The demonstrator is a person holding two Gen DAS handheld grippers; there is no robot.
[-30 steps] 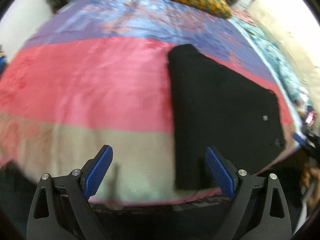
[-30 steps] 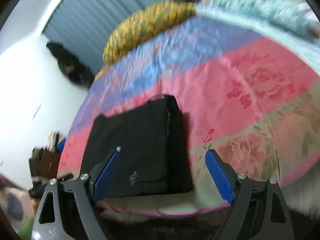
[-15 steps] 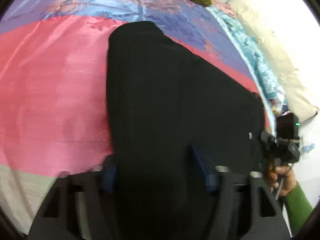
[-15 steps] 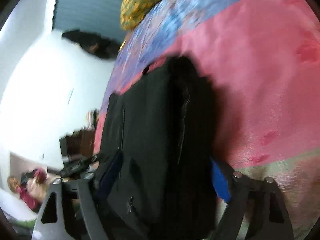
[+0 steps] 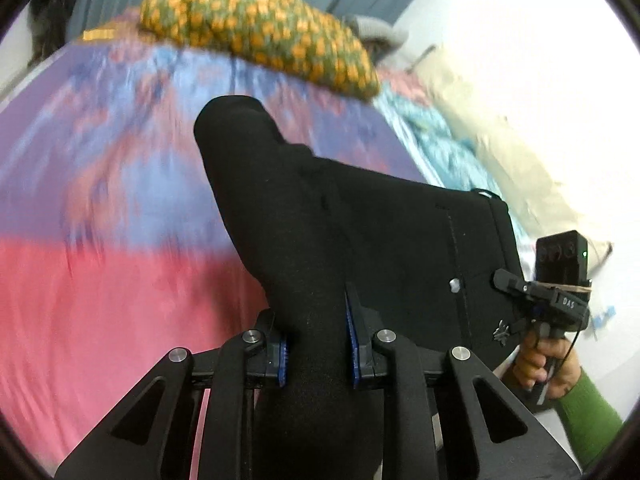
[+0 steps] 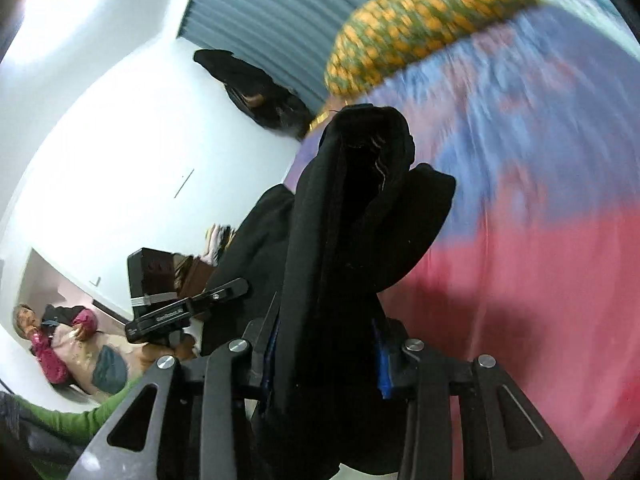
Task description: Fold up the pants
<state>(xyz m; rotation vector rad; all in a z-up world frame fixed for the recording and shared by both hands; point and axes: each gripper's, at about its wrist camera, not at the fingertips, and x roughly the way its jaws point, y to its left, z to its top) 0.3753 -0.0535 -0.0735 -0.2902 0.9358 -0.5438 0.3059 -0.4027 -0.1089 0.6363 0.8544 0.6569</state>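
Left claw [image 5: 316, 350] pads half buried in black pants [image 5: 384, 240]

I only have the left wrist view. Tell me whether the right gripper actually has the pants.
Observer: Yes. In its own view the right gripper has a thick bunch of the black pants between its blue pads. Its jaws have just been closing on it.
Operator: Tell me how the cloth beyond it sits.
Observer: A loose flap folds over to the right, above the pink bedcover.
Operator: Report anyone else nearby.
Observer: A person sits low in the background, at the left of that view.
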